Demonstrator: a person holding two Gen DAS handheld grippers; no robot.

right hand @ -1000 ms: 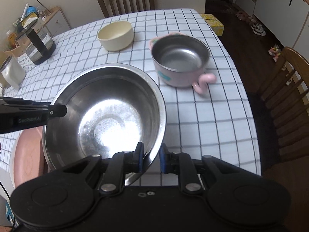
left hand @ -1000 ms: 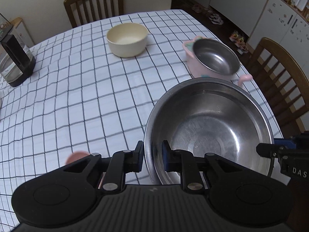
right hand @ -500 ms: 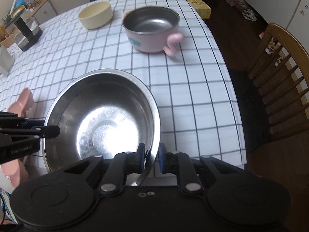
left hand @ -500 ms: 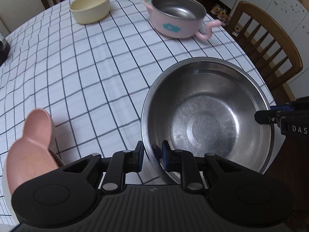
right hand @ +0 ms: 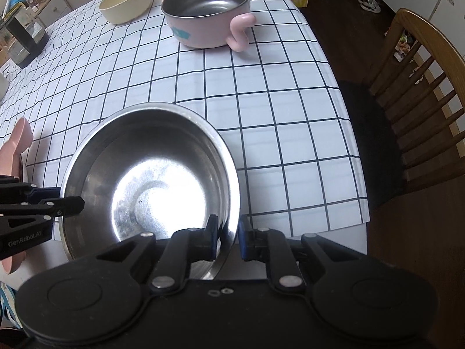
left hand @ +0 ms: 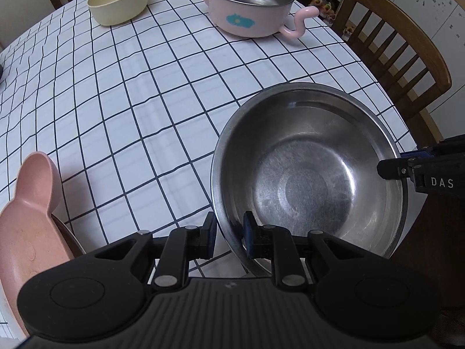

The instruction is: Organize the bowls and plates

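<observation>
Both the left gripper (left hand: 229,234) and the right gripper (right hand: 227,237) pinch opposite rims of the steel bowl (left hand: 308,180) between nearly closed fingers, over the checked tablecloth (left hand: 145,101), with a pink plate (left hand: 26,218) left and a pink pot (left hand: 250,3) beyond.

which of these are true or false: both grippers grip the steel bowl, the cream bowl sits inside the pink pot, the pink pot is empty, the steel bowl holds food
1. Both grippers grip the steel bowl: true; the left gripper and right gripper each clamp its rim.
2. The cream bowl sits inside the pink pot: false; it stands apart on the checked tablecloth.
3. The pink pot is empty: true.
4. The steel bowl holds food: false; it is empty.
</observation>
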